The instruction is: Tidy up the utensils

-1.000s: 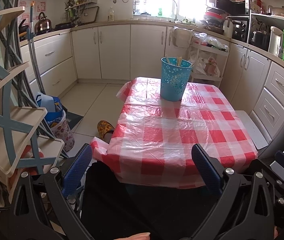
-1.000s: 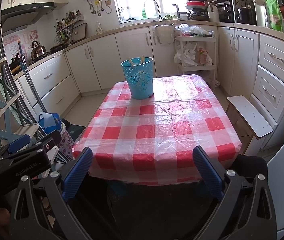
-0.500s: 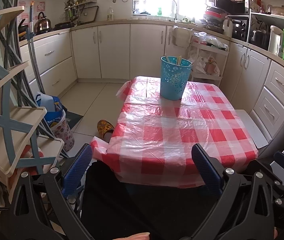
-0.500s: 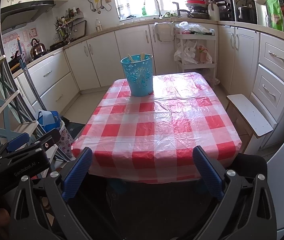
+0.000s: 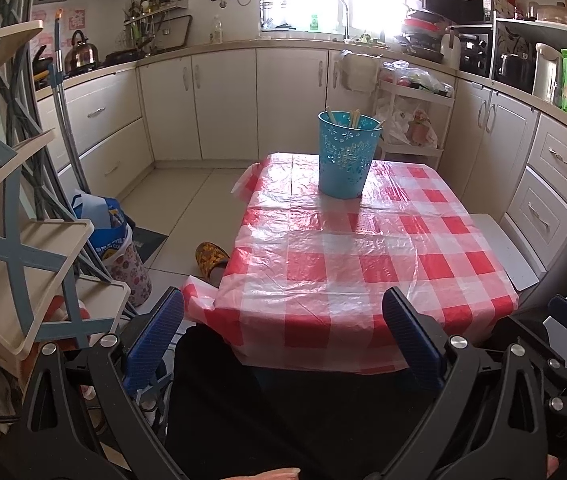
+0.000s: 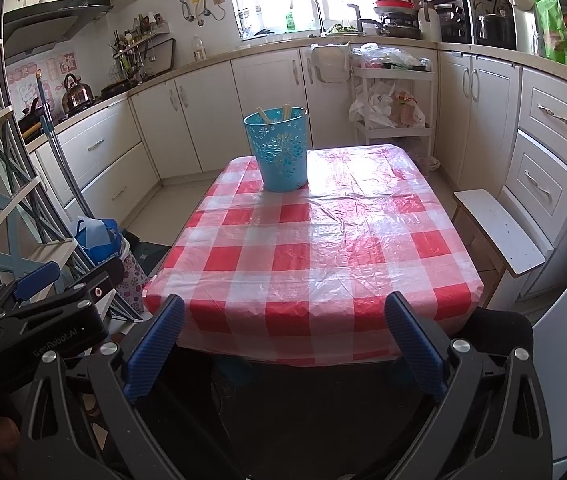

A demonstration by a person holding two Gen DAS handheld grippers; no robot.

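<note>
A turquoise perforated bucket [image 5: 346, 156] stands at the far end of a table with a red and white checked plastic cloth [image 5: 363, 264]. Wooden utensil handles [image 5: 353, 118] stick out of its top. The bucket also shows in the right wrist view [image 6: 280, 150], with the handles [image 6: 285, 112] in it. My left gripper [image 5: 283, 320] is open and empty, held short of the table's near edge. My right gripper [image 6: 283, 320] is open and empty, also before the near edge. The left gripper's body [image 6: 43, 312] shows at the right wrist view's lower left.
A folding rack with beige shelves [image 5: 23, 240] stands at the left. A blue bag [image 5: 103, 220] and a slipper [image 5: 211, 258] lie on the floor left of the table. A white stool [image 6: 499, 232] stands at the table's right. Cabinets [image 5: 219, 100] line the walls.
Both views have shifted only slightly; the right gripper has drifted a little back from the table. Both grippers stay open and empty.
</note>
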